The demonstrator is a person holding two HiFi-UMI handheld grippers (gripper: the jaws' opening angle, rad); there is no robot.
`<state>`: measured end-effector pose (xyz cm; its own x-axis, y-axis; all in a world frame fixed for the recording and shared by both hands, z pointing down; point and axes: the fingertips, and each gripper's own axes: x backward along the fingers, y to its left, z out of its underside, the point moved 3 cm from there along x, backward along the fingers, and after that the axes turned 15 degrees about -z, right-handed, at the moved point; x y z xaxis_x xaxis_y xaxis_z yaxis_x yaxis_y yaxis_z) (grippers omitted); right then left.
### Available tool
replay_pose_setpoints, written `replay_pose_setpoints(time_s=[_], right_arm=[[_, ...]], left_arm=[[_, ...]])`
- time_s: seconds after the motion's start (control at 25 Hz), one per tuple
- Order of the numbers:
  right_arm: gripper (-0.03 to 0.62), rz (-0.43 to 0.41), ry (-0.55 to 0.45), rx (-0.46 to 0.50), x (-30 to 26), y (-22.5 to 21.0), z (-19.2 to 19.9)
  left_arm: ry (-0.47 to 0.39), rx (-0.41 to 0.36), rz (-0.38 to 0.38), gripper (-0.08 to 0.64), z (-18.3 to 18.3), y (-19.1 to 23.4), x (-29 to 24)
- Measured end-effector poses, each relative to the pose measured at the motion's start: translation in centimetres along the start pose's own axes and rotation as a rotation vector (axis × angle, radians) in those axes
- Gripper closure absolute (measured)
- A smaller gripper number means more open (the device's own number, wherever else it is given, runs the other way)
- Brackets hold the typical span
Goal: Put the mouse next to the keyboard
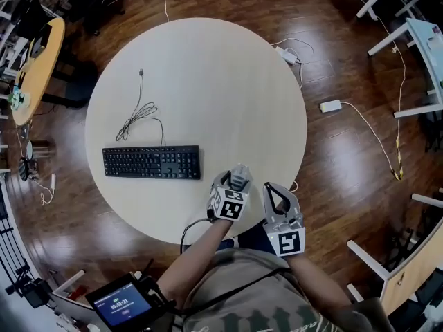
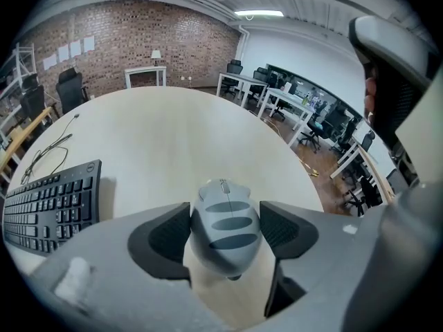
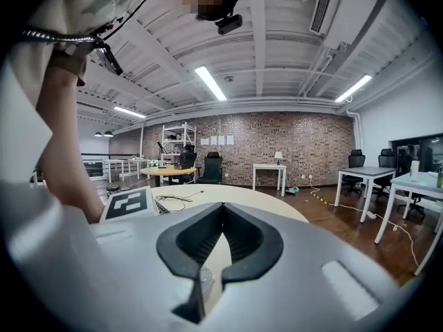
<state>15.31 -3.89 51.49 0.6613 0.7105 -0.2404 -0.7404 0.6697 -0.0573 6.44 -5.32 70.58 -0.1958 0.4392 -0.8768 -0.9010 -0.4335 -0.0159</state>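
A grey mouse (image 2: pixel 225 225) with darker stripes is clamped between the pads of my left gripper (image 2: pixel 225 230), held just above the round table. In the head view the mouse (image 1: pixel 239 178) shows at the tip of the left gripper (image 1: pixel 235 185), near the table's front edge, right of the black keyboard (image 1: pixel 151 162). The keyboard (image 2: pixel 48 199) lies at the left in the left gripper view, a gap away from the mouse. My right gripper (image 1: pixel 275 198) hovers by the table's front right rim; its tips meet with nothing between them (image 3: pixel 220 213).
The keyboard's black cable (image 1: pixel 138 113) loops across the round table (image 1: pixel 208 68) behind it. White power adapters and cords (image 1: pixel 331 106) lie on the wood floor to the right. Desks and chairs (image 2: pixel 304 109) stand around the room.
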Motion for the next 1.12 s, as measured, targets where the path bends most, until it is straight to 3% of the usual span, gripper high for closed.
replay_pose_setpoints(time_s=[0.28,0.56,0.68,0.84,1.0,1.12], right_arm=[[0.588,0.12,0.018,-0.006,1.3,1.5,-0.2],[0.588,0.117,0.025,0.013,2.2,0.1,-1.6],[0.588,0.061,0.031,0.014,2.3,-0.4,-1.7],[0.588,-0.081,0.03,0.04,1.9,-1.3,-0.8],[0.588,-0.227,0.054,0.101,1.8,-1.9,0.7],[0.588,-0.279,0.047,0.105,2.5,-2.6,1.6]], left_arm=[[-0.009,-0.019,0.027,0.235,0.5,-0.2,-0.4],[-0.026,-0.093,0.05,0.233,-1.1,-0.7,-0.2],[-0.013,-0.095,0.048,0.233,-1.1,-1.0,0.7],[0.011,-0.053,0.009,0.233,-0.6,-1.2,0.7],[0.012,0.016,-0.014,0.233,-0.4,-1.5,0.0],[-0.004,0.073,-0.05,0.235,-0.1,-2.2,0.0]])
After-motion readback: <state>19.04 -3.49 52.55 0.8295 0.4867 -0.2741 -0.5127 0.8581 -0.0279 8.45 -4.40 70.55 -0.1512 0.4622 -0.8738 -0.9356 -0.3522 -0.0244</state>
